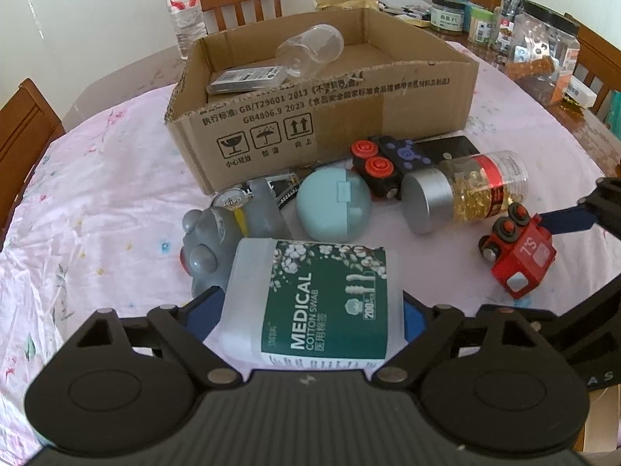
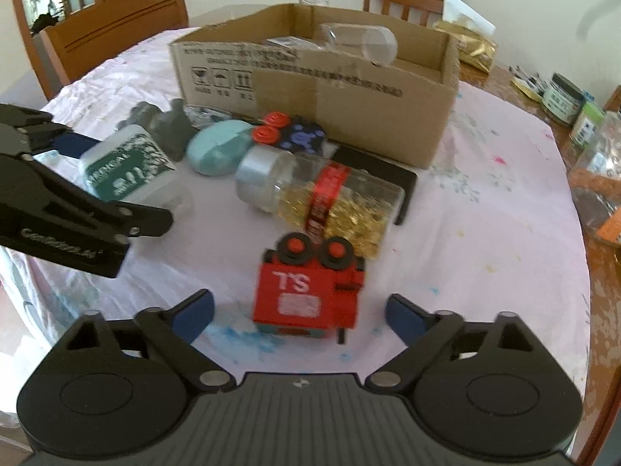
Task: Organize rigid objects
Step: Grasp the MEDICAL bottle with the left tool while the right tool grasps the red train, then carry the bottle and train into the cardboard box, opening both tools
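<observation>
My left gripper [image 1: 310, 310] is shut on a medical cotton swab tub [image 1: 310, 303] with a green label; it also shows in the right wrist view [image 2: 128, 167]. My right gripper [image 2: 302, 310] is open around a red toy train car [image 2: 310, 295] lying on its side, fingers apart from it. The car shows at the right in the left wrist view [image 1: 518, 256]. Behind lie a teal round case [image 1: 333, 204], a grey toy [image 1: 217, 240], a black toy car with red wheels [image 1: 384, 167] and a silver-capped jar of gold capsules [image 1: 465, 194]. A cardboard box [image 1: 330, 116] holds a clear jar [image 1: 310, 48] and a flat pack [image 1: 248, 77].
A pink floral cloth [image 1: 97, 202] covers the round table. A water bottle [image 1: 184, 7] stands behind the box. Jars and clutter [image 1: 543, 46] crowd the far right. Wooden chairs [image 2: 116, 31] ring the table. A black flat object [image 2: 372, 174] lies by the box.
</observation>
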`<control>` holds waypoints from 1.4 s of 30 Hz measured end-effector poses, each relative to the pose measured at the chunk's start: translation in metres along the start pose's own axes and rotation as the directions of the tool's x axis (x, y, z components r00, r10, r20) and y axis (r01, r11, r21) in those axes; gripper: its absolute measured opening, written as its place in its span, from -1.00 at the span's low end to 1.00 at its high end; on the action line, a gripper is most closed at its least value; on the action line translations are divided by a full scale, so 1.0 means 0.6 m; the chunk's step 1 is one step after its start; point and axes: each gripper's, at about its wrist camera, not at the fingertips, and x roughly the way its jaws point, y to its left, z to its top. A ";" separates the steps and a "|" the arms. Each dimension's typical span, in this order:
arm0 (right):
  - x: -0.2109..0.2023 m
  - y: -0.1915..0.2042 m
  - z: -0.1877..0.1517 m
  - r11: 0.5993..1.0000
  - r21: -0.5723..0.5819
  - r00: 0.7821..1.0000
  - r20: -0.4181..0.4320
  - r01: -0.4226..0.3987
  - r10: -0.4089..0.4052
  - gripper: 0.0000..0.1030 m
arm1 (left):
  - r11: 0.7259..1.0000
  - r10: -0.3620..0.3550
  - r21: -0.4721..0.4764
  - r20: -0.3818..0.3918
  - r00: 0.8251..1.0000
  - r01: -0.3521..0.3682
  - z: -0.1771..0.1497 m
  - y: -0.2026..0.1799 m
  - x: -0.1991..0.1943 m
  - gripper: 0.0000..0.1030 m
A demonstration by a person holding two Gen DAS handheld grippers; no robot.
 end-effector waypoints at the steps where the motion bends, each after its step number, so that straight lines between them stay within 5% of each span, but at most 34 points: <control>1: 0.000 0.001 0.002 1.000 0.002 1.000 0.003 0.001 -0.001 0.65 | 1.000 -0.001 0.001 0.002 1.000 0.001 0.001 0.000 0.000 0.73; 11: -0.005 -0.002 0.012 0.999 0.025 0.999 0.001 0.034 -0.034 0.11 | 0.999 -0.031 0.019 0.000 1.000 0.031 0.007 0.002 0.002 0.63; 32: -0.071 -0.024 0.041 1.000 -0.027 1.000 -0.029 -0.004 0.003 0.10 | 0.971 -0.172 0.158 -0.049 0.984 0.177 0.052 0.033 -0.063 0.62; 42: -0.121 -0.053 0.122 0.998 -0.064 0.996 0.088 -0.007 0.013 0.10 | 0.971 -0.185 0.163 0.059 0.981 0.174 0.139 0.059 -0.086 0.62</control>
